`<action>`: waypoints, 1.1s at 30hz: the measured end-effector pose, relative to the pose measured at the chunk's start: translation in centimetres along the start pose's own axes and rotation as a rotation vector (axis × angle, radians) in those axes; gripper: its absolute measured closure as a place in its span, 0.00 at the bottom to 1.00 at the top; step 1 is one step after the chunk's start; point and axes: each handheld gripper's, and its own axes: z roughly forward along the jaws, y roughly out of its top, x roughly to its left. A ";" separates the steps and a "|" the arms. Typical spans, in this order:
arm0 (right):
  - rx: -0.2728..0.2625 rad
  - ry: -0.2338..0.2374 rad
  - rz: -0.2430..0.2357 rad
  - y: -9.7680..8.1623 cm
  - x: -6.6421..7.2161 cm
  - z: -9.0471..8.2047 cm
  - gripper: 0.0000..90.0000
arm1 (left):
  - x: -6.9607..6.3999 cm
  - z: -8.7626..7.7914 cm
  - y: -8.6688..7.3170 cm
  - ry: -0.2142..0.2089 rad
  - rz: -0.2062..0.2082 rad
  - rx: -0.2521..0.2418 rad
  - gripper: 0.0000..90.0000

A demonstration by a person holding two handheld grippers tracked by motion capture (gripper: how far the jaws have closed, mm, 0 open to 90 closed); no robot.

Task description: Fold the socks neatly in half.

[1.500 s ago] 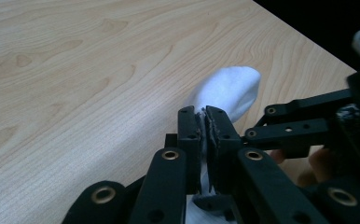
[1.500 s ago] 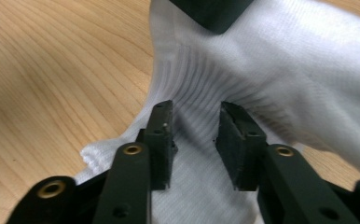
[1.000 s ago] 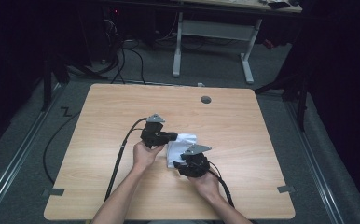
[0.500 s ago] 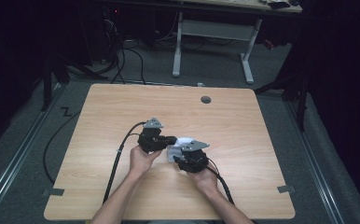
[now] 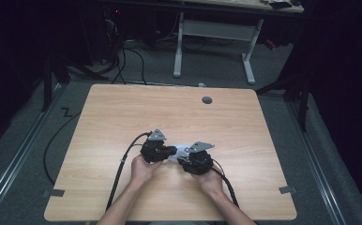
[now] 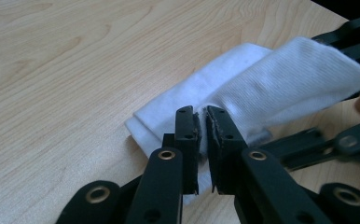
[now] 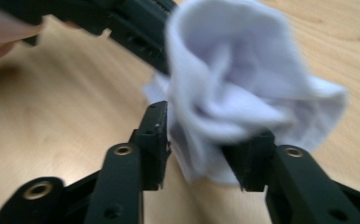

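The soft white ribbed cloth [image 6: 262, 88] lies bunched on the pale wooden table [image 5: 123, 112] between both grippers; the left gripper [image 6: 202, 135] pinches its edge; the right gripper [image 7: 206, 149], jaws just closing, straddles the bunch without clearly clamping it.

You have no legible text, label, brand, number or sign in any view. The light wooden tabletop [image 5: 123, 117] carries bare grain, the white ribbed knit cloth [image 6: 280, 88] is unprinted, and your black metal jaws show plain brass-coloured rivets without markings. The strips of grey tape [image 5: 53, 192] at the table's edge are blank.
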 end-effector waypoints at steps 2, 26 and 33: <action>0.003 0.011 -0.004 -0.3 -0.1 -1.2 0.75 | -0.1 -0.1 0.0 0.005 0.000 0.003 0.92; -0.014 0.018 0.070 2.5 -1.9 -0.8 0.80 | -1.5 -0.9 0.5 -0.002 -0.021 -0.040 0.70; -0.015 0.034 0.081 2.1 -2.3 -0.6 0.79 | -0.4 0.2 1.0 0.047 -0.117 -0.043 0.69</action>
